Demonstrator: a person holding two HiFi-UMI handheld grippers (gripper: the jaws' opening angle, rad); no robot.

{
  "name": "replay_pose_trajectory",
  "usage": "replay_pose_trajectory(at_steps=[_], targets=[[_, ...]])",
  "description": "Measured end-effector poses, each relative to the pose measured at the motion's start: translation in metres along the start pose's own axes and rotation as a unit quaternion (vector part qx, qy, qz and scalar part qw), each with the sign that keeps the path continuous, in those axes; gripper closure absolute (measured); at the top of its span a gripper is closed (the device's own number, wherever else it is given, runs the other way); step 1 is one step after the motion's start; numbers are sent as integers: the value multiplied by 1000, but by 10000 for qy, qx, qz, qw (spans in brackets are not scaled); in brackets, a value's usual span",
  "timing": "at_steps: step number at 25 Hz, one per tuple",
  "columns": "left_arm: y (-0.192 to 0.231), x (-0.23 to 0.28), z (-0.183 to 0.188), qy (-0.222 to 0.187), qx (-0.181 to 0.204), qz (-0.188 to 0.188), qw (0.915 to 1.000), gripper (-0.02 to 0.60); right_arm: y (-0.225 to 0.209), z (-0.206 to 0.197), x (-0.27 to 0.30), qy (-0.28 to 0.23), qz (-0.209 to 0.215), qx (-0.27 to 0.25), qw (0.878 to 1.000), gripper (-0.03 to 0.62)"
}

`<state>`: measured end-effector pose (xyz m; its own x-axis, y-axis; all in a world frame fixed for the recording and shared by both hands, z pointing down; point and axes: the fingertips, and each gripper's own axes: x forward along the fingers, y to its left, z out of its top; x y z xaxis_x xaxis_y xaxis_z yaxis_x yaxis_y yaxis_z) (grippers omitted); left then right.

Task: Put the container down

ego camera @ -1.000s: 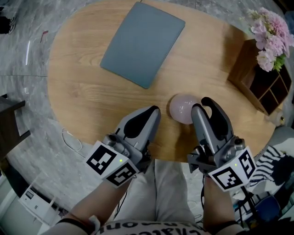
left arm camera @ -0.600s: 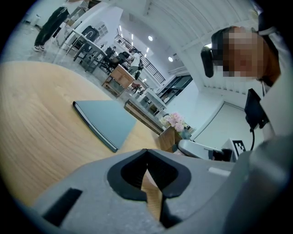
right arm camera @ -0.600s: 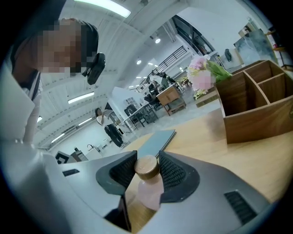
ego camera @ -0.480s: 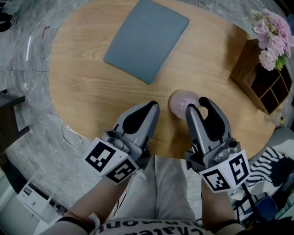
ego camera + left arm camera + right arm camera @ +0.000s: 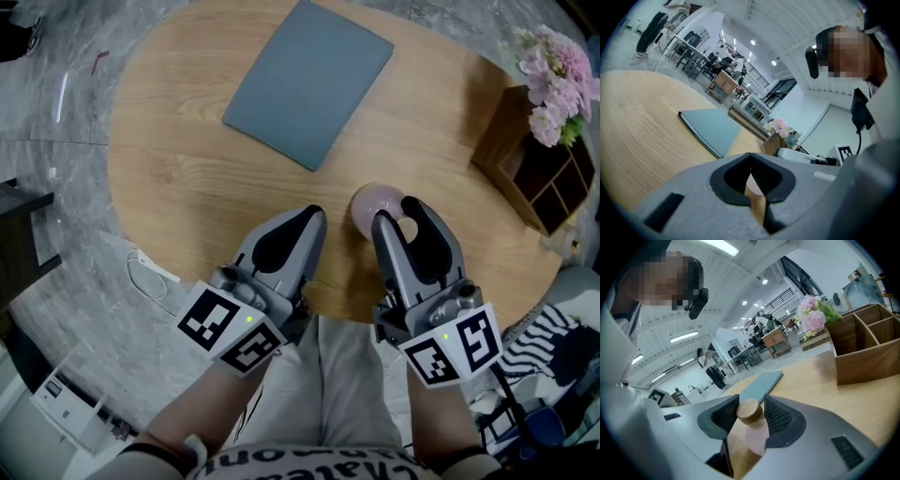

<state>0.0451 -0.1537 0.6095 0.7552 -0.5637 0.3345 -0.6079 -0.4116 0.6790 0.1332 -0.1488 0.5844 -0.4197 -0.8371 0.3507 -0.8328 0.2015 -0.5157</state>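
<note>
The container is a pale pink round jar [image 5: 367,202] with a wooden knob lid [image 5: 408,228]. It stands on the oval wooden table [image 5: 187,178] near the front edge. My right gripper [image 5: 401,214] straddles the knob, and its jaws are opening. In the right gripper view the knob [image 5: 749,411] sits between the ribbed pads [image 5: 726,414], with a thin gap on its right side, above the pink body [image 5: 756,438]. My left gripper [image 5: 309,221] hovers just left of the jar, shut and empty. In the left gripper view its jaws [image 5: 750,159] meet at the tips.
A flat grey-blue pad [image 5: 309,80] lies at the back of the table. A wooden compartment box [image 5: 534,169] with pink flowers [image 5: 553,80] stands at the right edge. A white cable [image 5: 150,272] lies on the marble floor to the left.
The right gripper has shifted a little to the left, and its fingers have spread slightly round the knob. The jar now shows between them. The left gripper has barely moved.
</note>
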Motion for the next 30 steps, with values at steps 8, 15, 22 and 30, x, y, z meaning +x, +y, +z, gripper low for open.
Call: replay_pose_trajectory(at_steps=[8, 15, 22, 30], targets=[[-2, -7, 9, -93, -60, 101, 9999, 566, 5, -9, 5, 194, -65, -265, 9994, 438], [-6, -15, 7, 370, 73, 278, 9989, 568, 3, -17, 8, 630, -157, -319, 9974, 437], [-11, -32, -8, 1378, 299, 964, 9853, 568, -3, -27, 15, 1418, -263, -541, 9881, 437], [-32, -59, 36, 1703, 872, 1199, 9742, 566, 18, -13, 15, 2306, 8, -534, 9716, 338]])
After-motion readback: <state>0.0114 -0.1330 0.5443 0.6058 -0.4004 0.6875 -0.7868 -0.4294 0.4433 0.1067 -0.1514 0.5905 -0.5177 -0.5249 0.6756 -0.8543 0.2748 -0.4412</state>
